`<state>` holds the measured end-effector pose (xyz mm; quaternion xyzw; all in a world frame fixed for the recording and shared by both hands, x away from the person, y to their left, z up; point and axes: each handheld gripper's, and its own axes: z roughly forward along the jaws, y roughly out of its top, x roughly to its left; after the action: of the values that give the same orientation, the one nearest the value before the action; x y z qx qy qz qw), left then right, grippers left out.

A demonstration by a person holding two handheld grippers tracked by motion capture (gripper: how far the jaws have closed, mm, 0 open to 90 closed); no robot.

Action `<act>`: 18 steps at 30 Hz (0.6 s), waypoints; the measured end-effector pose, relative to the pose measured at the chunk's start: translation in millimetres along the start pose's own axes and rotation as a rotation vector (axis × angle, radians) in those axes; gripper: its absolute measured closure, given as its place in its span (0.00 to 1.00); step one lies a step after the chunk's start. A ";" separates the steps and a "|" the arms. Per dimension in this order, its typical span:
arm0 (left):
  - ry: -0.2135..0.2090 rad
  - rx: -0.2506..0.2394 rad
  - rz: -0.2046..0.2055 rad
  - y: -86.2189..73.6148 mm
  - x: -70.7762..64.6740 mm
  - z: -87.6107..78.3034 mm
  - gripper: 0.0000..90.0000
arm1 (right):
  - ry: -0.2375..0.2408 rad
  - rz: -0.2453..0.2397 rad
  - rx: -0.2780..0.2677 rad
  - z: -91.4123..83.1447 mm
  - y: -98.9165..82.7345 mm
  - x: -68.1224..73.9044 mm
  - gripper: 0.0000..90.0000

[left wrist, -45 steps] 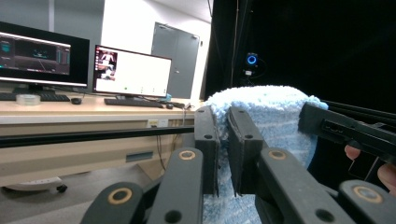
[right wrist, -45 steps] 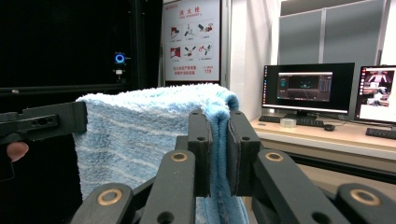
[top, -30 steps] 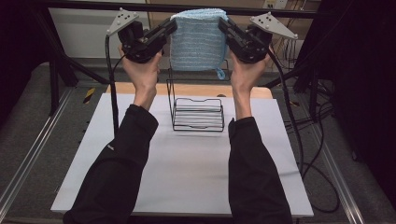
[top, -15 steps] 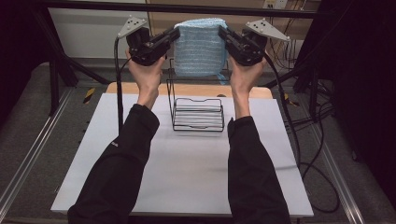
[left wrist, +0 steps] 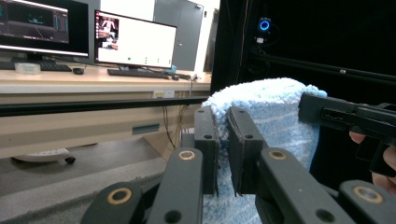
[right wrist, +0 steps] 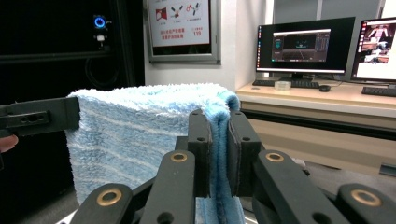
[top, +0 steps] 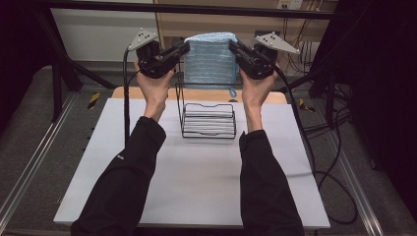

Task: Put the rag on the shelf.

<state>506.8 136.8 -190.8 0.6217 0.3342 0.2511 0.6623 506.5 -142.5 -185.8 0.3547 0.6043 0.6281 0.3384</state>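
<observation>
High view shows my left gripper [top: 183, 47] pinching the left edge of a folded light-blue towel [top: 210, 59] and my right gripper [top: 235, 47] pinching its right edge, so the cloth hangs stretched between them above the far part of the table. From the left gripper view I see my own jaws nearly together with a fold of towel [left wrist: 275, 112] clamped between the pads, and the other gripper's black jaw on the towel's far side. From the right gripper view the jaws are likewise narrow, squeezed on the doubled blue hem of the towel [right wrist: 140, 126]. Directly below and a little nearer than the hanging cloth stands a black wire rack [top: 207, 115], its upright frame rising just behind the towel's lower edge; a small blue loop dangles near its right post. The rack sits on a white table [top: 196, 177], with a strip of wooden board [top: 147, 92] showing at the far edge. Cables [top: 334, 162] trail off to the right, and beyond, monitors [left wrist: 134, 41] sit on a desk.
</observation>
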 end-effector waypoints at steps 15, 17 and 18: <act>-0.036 0.040 0.007 -25.9 -2.1 -5.6 0.92 | 0.011 0.011 0.034 -12.3 -26.5 -1.2 0.91; -0.038 0.050 0.012 -29.1 -2.1 -6.1 0.92 | 0.013 0.015 0.039 -13.3 -29.4 -1.7 0.91; -0.038 0.055 0.013 -30.3 -2.2 -6.2 0.92 | 0.014 0.018 0.044 -13.8 -31.5 -2.1 0.91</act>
<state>498.1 136.1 -220.6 0.6466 0.3243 0.2341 0.6496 495.6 -150.1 -217.5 0.3631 0.6169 0.6204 0.3205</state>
